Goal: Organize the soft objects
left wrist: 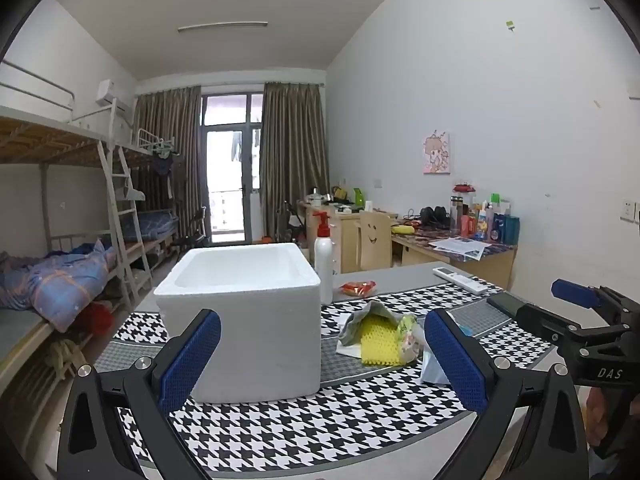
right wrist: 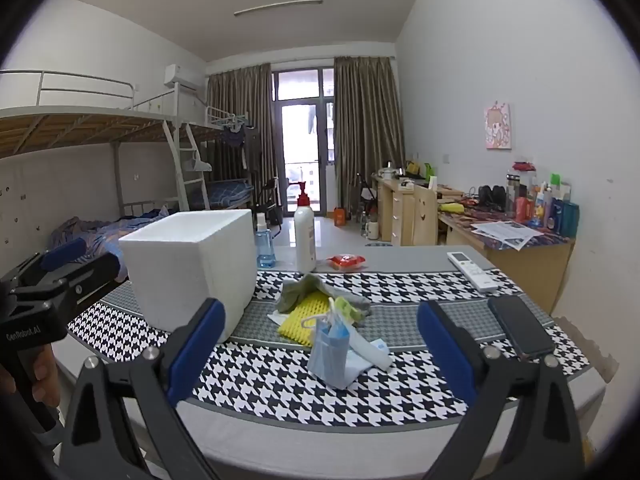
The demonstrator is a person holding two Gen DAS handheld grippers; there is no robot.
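Observation:
A white foam box (left wrist: 244, 312) (right wrist: 192, 268) stands open-topped on the houndstooth table cloth (right wrist: 280, 376). Right of it lies a pile of soft things: a grey-green cloth (right wrist: 316, 290) (left wrist: 372, 316), a yellow foam net (right wrist: 300, 320) (left wrist: 378, 340), and blue face masks (right wrist: 336, 352). My left gripper (left wrist: 320, 356) is open and empty, in front of the box and pile. My right gripper (right wrist: 322, 356) is open and empty, with the masks between its fingers' line of sight but apart from them. Each gripper shows at the other view's edge.
A white pump bottle (right wrist: 305, 236) (left wrist: 323, 264), a blue spray bottle (right wrist: 264, 242) and a red snack packet (right wrist: 346, 262) stand behind the pile. A white remote (right wrist: 472, 270) and a black phone (right wrist: 520, 330) lie at the right. Bunk beds are left, desks right.

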